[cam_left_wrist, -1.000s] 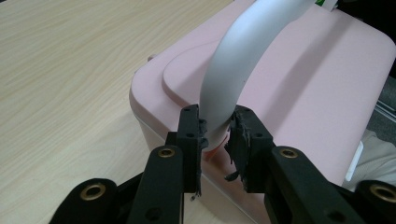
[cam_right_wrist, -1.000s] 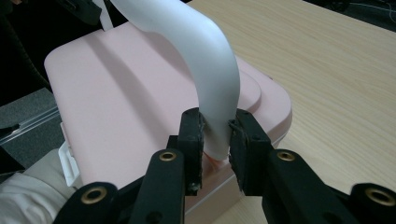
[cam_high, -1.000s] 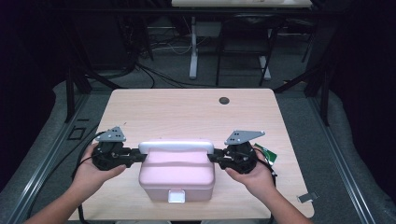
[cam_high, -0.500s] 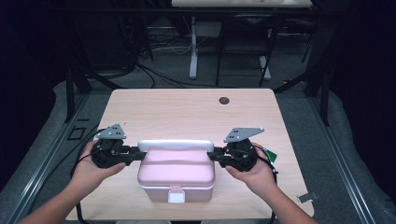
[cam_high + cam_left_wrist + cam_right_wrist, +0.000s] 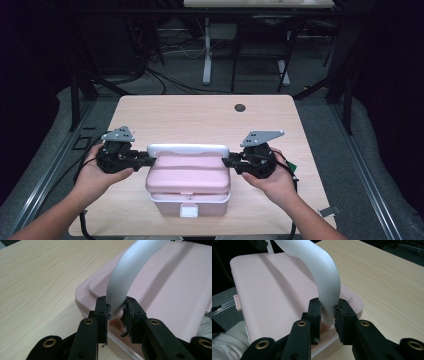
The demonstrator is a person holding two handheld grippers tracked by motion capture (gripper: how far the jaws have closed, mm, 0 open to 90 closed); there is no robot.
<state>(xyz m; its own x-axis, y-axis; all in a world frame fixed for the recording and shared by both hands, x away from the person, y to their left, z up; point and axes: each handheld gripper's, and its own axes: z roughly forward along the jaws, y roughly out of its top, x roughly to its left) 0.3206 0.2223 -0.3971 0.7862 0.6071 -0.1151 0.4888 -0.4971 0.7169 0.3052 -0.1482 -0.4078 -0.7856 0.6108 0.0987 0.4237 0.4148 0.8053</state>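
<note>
Left claw (image 5: 115, 312): both jaws pinch the left foot of the white handle (image 5: 125, 277), just where it meets the lid. Pads press on both sides; grip narrow, closed on the handle.

Right claw (image 5: 327, 312): same grip on the handle's right foot, pads tight against the white plastic on either side.

Count: two claws, one handle, one box (image 5: 187, 182), one lid (image 5: 189, 172), one white latch (image 5: 189, 211) on the box's near face. In the high view the handle (image 5: 187, 149) stands up as an arch over the far edge of the lid, spanning its width, with the left claw (image 5: 145, 160) and right claw (image 5: 231, 162) at its two ends.

Box: pink, rectangular, lid on, base paler. It sits on the surface (image 5: 200, 115) in the near half, roughly centred side to side, latch facing the person.

Hands: left hand (image 5: 97, 172) and right hand (image 5: 272, 180) each wrap a claw body from the outside, palms turned inward toward the box, forearms coming in from the near edge and angling toward each other. Both claws point level, straight at one another across the box. One grey three-cornered plate rides on top of each.

Further out: one small dark round spot (image 5: 240, 107) near the surface's far edge.
</note>
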